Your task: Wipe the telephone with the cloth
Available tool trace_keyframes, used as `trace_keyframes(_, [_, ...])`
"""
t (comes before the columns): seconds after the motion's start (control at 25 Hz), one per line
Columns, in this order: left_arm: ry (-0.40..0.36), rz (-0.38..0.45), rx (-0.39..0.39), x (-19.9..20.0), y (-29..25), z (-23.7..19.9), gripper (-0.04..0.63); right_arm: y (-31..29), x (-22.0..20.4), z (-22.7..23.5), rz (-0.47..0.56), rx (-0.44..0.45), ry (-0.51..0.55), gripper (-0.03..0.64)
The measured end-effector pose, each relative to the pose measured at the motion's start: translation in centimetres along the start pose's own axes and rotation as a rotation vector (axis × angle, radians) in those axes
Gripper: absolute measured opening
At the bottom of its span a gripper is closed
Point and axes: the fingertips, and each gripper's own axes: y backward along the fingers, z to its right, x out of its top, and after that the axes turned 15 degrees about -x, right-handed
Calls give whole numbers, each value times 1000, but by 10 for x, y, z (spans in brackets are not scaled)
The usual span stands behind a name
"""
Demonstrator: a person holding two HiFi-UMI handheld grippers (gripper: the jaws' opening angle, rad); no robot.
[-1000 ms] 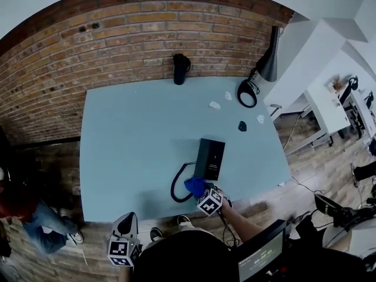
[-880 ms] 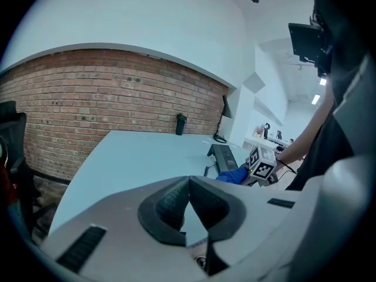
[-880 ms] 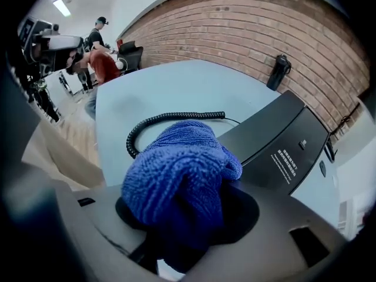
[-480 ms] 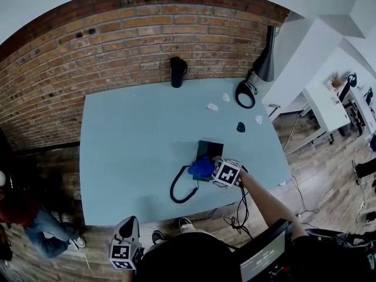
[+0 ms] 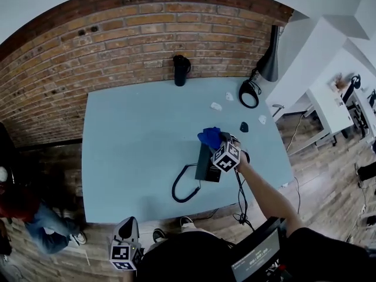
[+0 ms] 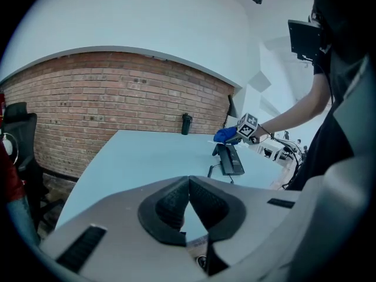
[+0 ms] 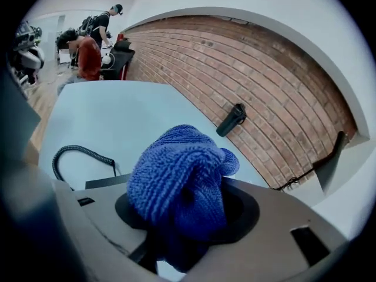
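A black telephone [image 5: 207, 164] lies on the light blue table [image 5: 135, 145], its coiled cord [image 5: 184, 188] looping toward the front edge. My right gripper [image 5: 221, 141] is shut on a bunched blue cloth [image 5: 210, 137], which sits at the telephone's far end. In the right gripper view the cloth [image 7: 179, 181] fills the jaws, with the cord [image 7: 79, 154] behind it. My left gripper [image 5: 125, 225] hangs off the table's front edge, shut with nothing in it. From the left gripper view [image 6: 188, 184] the telephone [image 6: 231, 159] and cloth [image 6: 226, 135] show far off.
A black bottle [image 5: 181, 69] stands at the table's back edge by the brick wall. Headphones [image 5: 248, 93], a desk lamp [image 5: 269, 56], small white bits [image 5: 216, 106] and a small black object [image 5: 243, 126] lie at the back right. A person in red [image 5: 20, 207] sits at the left.
My right gripper has carried the cloth along the telephone, from its near end by the cord to its far end. The left gripper has stayed put.
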Motion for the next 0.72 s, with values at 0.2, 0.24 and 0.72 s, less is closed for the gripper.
trace_keyframes(0.2, [6, -12, 15, -3, 4, -4, 23, -7, -31, -12, -32, -46, -64, 236])
trace_keyframes(0.24, [7, -15, 13, -3, 3, -4, 23, -8, -35, -15, -41, -35, -94, 236])
trace_keyframes(0.72, [6, -31, 11, -5, 1, -6, 23, -4, -41, -24, 14, 16, -116, 235])
